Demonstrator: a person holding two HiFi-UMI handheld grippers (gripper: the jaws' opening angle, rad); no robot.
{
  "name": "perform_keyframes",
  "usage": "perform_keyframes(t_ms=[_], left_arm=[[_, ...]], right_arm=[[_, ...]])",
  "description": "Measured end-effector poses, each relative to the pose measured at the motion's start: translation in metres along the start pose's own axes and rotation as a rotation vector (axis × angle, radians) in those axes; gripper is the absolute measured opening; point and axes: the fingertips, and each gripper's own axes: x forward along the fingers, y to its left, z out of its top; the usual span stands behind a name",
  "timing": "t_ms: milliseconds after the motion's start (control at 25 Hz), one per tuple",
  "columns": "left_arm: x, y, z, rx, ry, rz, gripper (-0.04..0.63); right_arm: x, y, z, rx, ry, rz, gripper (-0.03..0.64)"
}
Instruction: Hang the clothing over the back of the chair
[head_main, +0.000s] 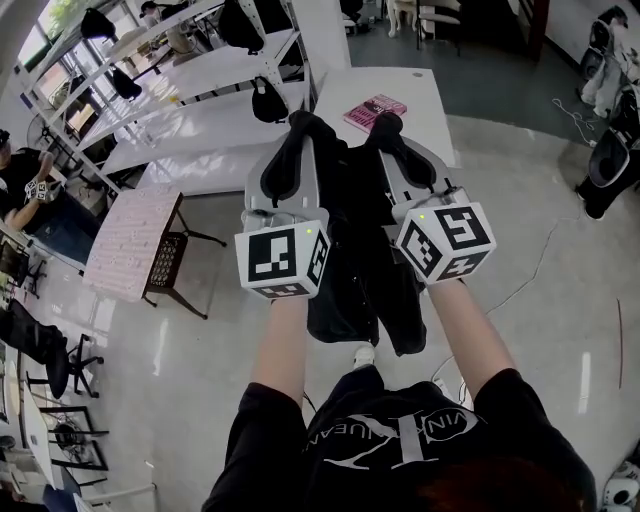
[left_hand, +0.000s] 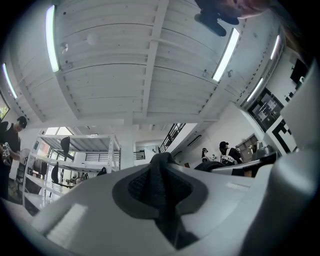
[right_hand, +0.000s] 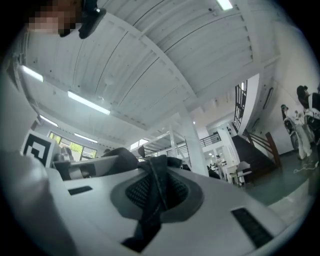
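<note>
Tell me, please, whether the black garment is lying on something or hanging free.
Hanging free: the black garment drops between the person's arms from the left claw and right claw, both shut on its top edge, with only floor beneath.

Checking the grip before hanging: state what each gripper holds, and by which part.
Both hold the black garment: the left gripper and the right gripper each pinch a bunched fold of its top edge, and the rest hangs below.

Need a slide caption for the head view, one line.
Left gripper and right gripper each pinch the black garment, hanging above the floor, with the chair off to the left.
</note>
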Motion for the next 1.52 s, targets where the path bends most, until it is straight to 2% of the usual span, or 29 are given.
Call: perform_keyframes(t_ms=[240, 440, 760, 1200, 1440, 1520], left_arm=[[0.029, 0.010, -0.058, 0.052, 0.062, -0.018, 0.038], [0.056, 0.027, -0.114, 0.051, 0.125, -0.020, 0.038], [0.070, 0.045, -0.200, 0.065, 0.214, -0.025, 0.039], [0.064, 0.038, -0.291, 0.126, 0.366, -0.081, 0.040], [0.061, 0.024, -0.319, 0.114, 0.434, -0.144, 0.041], [0.062, 0.021, -0.325, 0.112, 0.452, -0.154, 0.041]], right_arm=[[0.032, -0.018, -0.062, -0.079, 0.102, -0.043, 0.021], [0.055, -0.045, -0.105, -0.097, 0.173, -0.094, 0.021], [0.078, -0.069, -0.179, -0.161, 0.328, -0.114, 0.023], [0.070, -0.086, -0.274, -0.238, 0.565, -0.081, 0.022], [0.058, -0.088, -0.300, -0.189, 0.665, -0.043, 0.026], [0.054, -0.089, -0.305, -0.166, 0.689, -0.027, 0.065]])
